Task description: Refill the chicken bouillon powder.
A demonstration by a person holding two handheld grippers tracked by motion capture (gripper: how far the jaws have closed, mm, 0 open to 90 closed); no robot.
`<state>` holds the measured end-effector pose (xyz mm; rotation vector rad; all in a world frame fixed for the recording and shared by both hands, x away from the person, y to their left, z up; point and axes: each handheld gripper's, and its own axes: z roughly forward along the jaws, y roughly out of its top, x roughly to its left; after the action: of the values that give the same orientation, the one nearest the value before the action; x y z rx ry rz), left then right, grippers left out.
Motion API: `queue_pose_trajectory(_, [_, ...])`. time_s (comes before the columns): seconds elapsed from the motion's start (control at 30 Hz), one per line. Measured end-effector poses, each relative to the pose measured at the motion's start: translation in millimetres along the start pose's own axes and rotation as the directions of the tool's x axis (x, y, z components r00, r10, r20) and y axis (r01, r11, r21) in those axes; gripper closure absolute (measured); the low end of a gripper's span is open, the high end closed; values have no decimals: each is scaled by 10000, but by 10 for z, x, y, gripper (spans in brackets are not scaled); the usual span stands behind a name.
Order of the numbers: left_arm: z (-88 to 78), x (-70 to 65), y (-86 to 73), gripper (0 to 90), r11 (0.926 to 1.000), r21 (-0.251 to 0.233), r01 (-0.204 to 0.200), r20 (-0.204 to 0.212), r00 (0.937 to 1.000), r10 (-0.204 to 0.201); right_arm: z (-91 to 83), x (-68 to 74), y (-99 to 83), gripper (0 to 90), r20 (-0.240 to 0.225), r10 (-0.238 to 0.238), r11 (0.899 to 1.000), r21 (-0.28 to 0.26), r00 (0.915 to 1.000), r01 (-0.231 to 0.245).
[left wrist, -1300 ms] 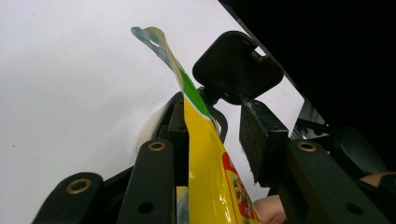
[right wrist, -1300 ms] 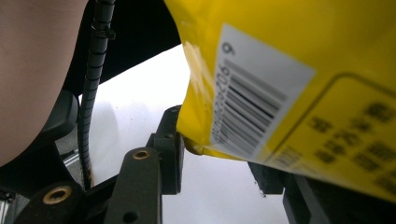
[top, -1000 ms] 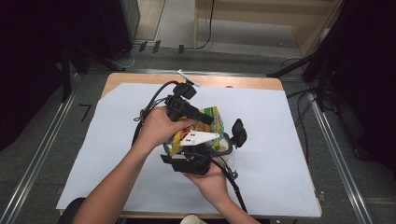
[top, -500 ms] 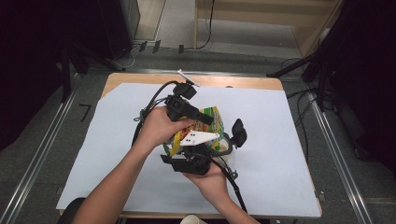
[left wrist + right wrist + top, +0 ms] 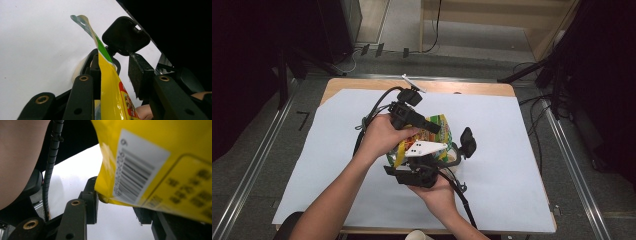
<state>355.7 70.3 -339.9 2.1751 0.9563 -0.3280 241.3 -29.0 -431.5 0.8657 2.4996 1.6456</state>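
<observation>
White-papered surface (image 5: 512,150); yellow snack bag (image 5: 110,87) sits betw. left tongs (image 5: 115,72), touching one pad, prob. unclamped; right tongs (image 5: 117,205) grip: can't tell.

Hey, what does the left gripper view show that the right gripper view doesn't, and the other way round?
Left gripper view: the snack packet edge-on, with its green band and crimped top seal, standing between the jaws of the left gripper, and a black rounded plate beyond.
Right gripper view: the packet's flat face with a white barcode label, a ribbed cable and part of a hand.
Shared: the yellow packet and the white table sheet.
</observation>
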Motion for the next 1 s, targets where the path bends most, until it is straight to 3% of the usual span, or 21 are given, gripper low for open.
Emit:
queue_pose_trajectory(0.77, [31,18,-5,670,9999,147,81,-31,10000,-81,17,-9,-17,615,32,-4,10000,69,10000,3])
queue_pose_trajectory(1.0, [-1,-35,-3,671,9999,-53,-134,-69,9999,134,0,7,-8,616,135,-170,9998,-65,9998,170])
